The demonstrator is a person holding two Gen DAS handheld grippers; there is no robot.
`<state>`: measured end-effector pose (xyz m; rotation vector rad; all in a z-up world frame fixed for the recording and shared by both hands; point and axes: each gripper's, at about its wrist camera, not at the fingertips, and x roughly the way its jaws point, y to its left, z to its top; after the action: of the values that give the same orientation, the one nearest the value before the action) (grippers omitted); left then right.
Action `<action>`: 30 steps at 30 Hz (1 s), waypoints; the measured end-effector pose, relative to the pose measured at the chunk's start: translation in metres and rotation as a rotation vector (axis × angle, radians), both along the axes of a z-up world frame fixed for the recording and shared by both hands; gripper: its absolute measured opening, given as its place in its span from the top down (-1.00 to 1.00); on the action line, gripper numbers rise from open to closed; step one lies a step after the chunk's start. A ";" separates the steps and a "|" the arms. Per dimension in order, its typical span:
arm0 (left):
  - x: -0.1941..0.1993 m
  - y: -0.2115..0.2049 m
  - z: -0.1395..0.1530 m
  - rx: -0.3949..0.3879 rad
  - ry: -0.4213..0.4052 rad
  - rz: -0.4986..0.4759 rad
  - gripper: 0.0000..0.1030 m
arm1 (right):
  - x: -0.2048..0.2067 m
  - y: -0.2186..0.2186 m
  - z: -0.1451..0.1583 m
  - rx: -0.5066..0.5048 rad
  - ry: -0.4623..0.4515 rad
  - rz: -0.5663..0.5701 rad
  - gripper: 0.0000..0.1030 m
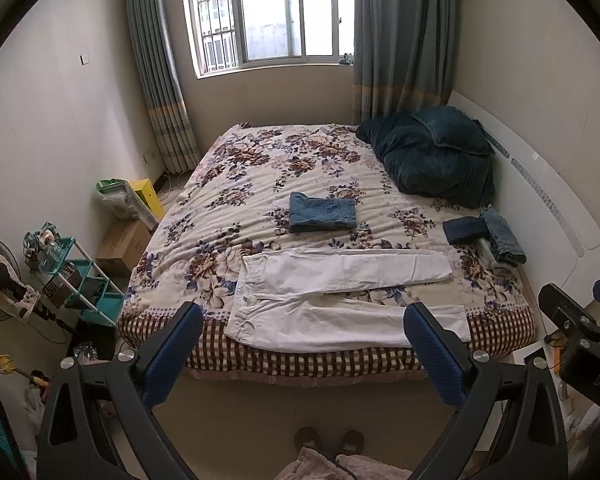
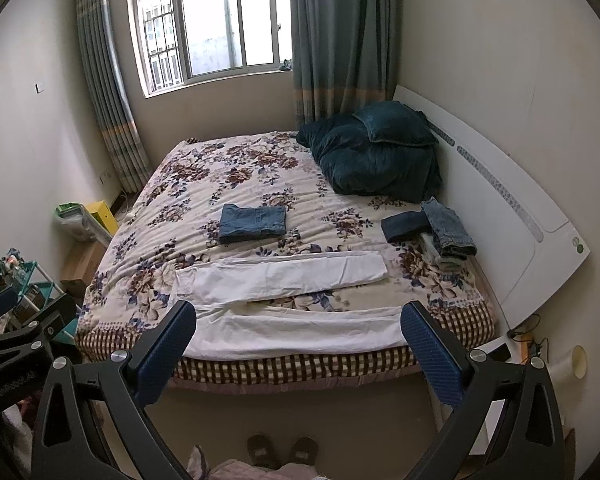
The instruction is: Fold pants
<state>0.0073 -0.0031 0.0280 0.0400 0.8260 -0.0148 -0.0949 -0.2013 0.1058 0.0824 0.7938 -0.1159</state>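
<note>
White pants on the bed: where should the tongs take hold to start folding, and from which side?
Probably the white pants are best pinched along the near leg's edge, at its waistband and cuff ends, coming from the foot of the bed. They lie flat, legs spread in a V, the near leg at the mattress edge. Both left tongs and right tongs are open.

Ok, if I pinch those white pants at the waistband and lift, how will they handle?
The white pants lie flat with soft creases, so they will probably droop from any single pinch. Both legs are spread apart and long; they would likely trail and swing. The near leg lies at the bed edge and may slide off if tugged.
</note>
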 end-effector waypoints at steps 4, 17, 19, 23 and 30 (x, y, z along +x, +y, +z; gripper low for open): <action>0.002 -0.002 0.001 0.004 0.002 -0.001 -1.00 | -0.001 0.000 0.000 0.001 0.001 0.001 -1.00; -0.002 -0.005 -0.004 0.005 -0.006 0.000 -1.00 | -0.001 -0.001 -0.002 0.001 0.004 0.007 -1.00; -0.002 -0.005 -0.004 0.006 -0.005 -0.001 -1.00 | 0.000 0.000 -0.002 -0.002 0.002 0.005 -1.00; -0.003 -0.004 -0.004 0.004 -0.005 -0.001 -1.00 | 0.000 0.000 -0.002 -0.004 -0.003 0.007 -1.00; -0.004 -0.004 -0.005 0.004 -0.007 0.000 -1.00 | 0.000 0.000 -0.002 -0.006 -0.002 0.008 -1.00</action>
<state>0.0032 -0.0076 0.0232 0.0442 0.8191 -0.0132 -0.0953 -0.2011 0.1035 0.0741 0.7917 -0.1104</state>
